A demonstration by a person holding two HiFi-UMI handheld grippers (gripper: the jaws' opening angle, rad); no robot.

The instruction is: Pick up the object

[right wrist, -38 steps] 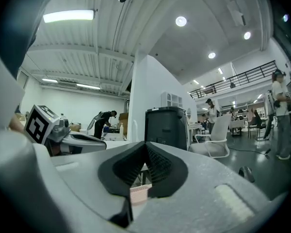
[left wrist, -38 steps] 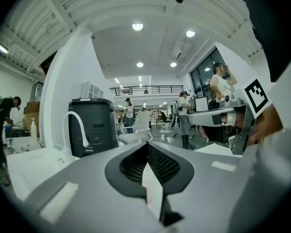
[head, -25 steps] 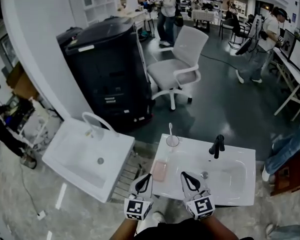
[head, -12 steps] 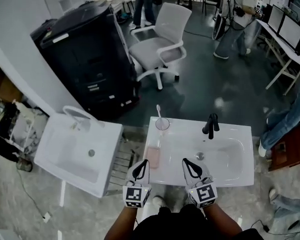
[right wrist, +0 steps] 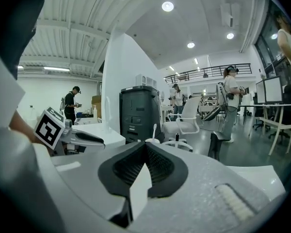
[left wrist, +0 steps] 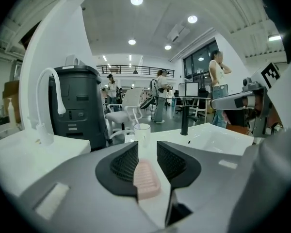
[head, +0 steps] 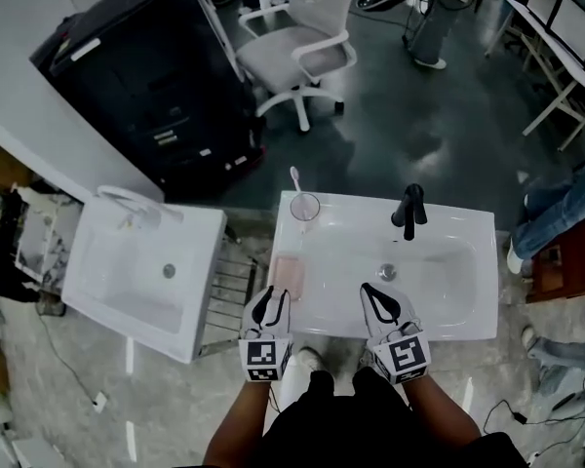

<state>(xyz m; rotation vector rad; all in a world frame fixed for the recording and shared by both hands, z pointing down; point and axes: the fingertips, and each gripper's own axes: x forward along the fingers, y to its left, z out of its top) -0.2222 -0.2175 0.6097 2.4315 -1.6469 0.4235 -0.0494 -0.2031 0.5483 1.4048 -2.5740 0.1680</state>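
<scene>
A white sink (head: 468,305) carries a black tap (head: 409,211) at its back edge and a glass (head: 304,206) at its back left corner, holding what looks like a toothbrush (head: 295,176). A second sink (head: 127,281) lies just left. Behind stand a black machine (head: 146,76) and a white chair (head: 297,57).

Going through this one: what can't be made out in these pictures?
Pink object: too small in head view, blurred in left gripper view; its kind unclear.
Cup: contents beyond the toothbrush too small, head view.
Bystander: cut off by head view's right edge.
</scene>
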